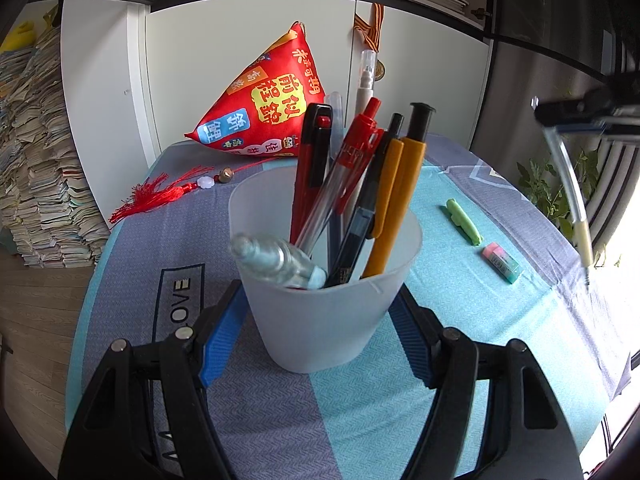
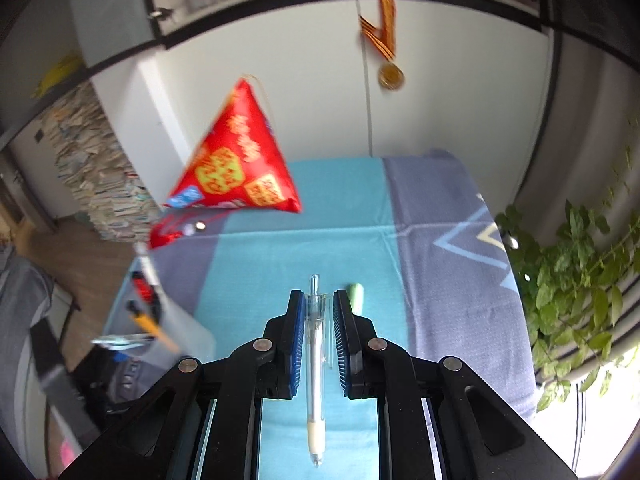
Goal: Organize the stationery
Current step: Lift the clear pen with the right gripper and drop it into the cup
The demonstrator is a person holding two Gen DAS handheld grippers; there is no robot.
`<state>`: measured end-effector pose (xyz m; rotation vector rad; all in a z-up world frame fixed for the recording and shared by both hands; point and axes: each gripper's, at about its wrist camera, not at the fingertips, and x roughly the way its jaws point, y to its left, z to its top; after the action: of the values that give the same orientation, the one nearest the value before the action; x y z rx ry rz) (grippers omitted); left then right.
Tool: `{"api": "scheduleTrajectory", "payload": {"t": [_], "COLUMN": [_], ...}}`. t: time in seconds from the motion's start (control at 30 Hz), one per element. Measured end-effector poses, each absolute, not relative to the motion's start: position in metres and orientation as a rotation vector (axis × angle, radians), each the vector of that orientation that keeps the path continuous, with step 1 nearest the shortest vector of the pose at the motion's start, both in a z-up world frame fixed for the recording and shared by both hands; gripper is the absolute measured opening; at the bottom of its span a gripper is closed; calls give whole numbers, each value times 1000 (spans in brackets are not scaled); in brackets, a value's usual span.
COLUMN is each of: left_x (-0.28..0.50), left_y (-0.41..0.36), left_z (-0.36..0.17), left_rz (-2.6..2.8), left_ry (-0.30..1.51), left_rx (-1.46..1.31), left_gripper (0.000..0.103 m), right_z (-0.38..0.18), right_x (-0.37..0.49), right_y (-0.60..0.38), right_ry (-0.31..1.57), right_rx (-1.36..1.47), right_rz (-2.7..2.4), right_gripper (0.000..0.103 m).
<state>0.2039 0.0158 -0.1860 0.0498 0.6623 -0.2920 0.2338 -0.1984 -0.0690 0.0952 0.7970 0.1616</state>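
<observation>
- Right now the left gripper (image 1: 316,336) is clamped on the frosted cup (image 1: 324,280), its blue pads (image 1: 222,340) pressed on the cup's lower sides, and the cup stands upright on the striped cloth (image 1: 460,360).
- Already in the cup are a bunch of pens (image 1: 360,184), red, black and orange, leaning toward the back rim, plus a small clear bottle (image 1: 276,260) slumped over the near-left rim.
- The right gripper (image 2: 316,344) is narrowed onto a clear pen (image 2: 316,360), held about mid-barrel with its writing tip toward the camera; in the left view that pen (image 1: 568,196) hangs tip-down, off to the cup's right and well apart from it.
- Judging by this, the step in hand is carrying the clear pen over and dropping it into the cup.
- To do it well, bring the pen above the free gap at the right of the opening, keep it close to upright, and lower the tip past the rim before loosening the grip.
- Avoid the tall pen tops; knocking them could tip the cup, so the left grip should hold firm.
- A green highlighter (image 1: 464,222) and a pink-and-teal eraser (image 1: 502,262) lie on the cloth to the right, not yet put away.
</observation>
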Motion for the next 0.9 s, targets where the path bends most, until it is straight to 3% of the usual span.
{"api": "scheduleTrajectory", "payload": {"t": [0.43, 0.9], "left_x": [205, 205], "left_y": [17, 16], "left_z": [-186, -186], "left_rz": [-292, -293], "left_ry": [663, 664], "left_rx": [49, 49], "left_gripper": [71, 71], "right_z": [-3, -30], "right_x": [220, 262], "right_y": [-111, -67], "right_ry": [627, 600], "right_rx": [81, 112], "right_rz": [441, 529], "right_gripper": [16, 15]}}
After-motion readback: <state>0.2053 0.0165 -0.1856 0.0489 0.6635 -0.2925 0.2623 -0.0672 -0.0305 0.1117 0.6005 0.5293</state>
